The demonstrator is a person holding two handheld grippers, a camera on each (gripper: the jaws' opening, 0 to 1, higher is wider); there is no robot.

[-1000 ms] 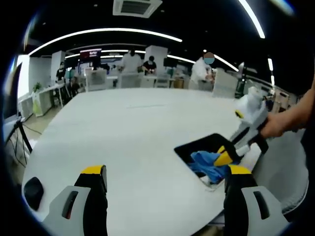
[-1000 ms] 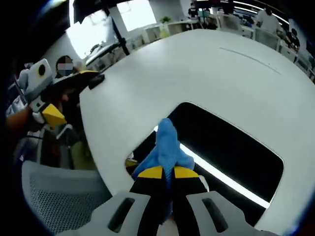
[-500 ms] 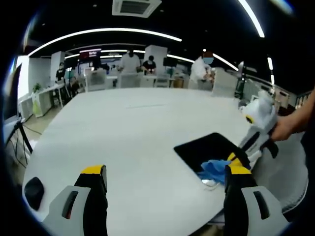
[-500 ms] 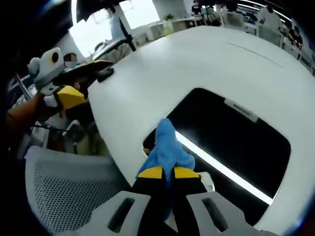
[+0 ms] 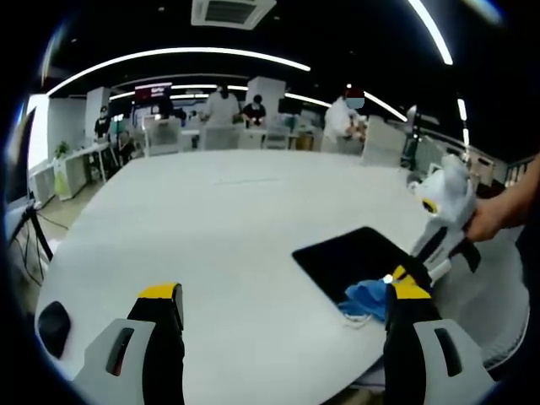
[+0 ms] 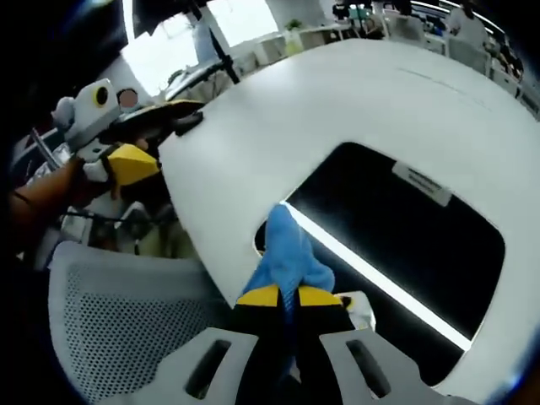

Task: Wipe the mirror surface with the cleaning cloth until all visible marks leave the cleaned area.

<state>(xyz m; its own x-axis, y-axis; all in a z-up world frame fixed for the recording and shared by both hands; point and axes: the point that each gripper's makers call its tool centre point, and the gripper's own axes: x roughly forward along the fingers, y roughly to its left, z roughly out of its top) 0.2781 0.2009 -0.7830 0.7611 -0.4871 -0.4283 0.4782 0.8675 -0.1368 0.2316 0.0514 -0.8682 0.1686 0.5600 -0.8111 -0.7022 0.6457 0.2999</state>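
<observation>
We see the mirror (image 6: 396, 232) lying flat on the white bench (image 5: 219, 228), close to its near edge, its dark glass reflecting a bright ceiling strip. Our right gripper (image 6: 287, 297) has its jaws closed tight on the blue cleaning cloth (image 6: 285, 257), which rests on the mirror's near corner. Our left gripper (image 5: 283, 302) hangs above the bench with its jaws spread wide and empty. A mesh chair (image 6: 126, 312) stands beside the bench.

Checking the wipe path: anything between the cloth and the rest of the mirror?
Nothing visible. The right claw holds the blue cloth at the mirror near edge; the dark glass ahead is bare apart from a small label.
</observation>
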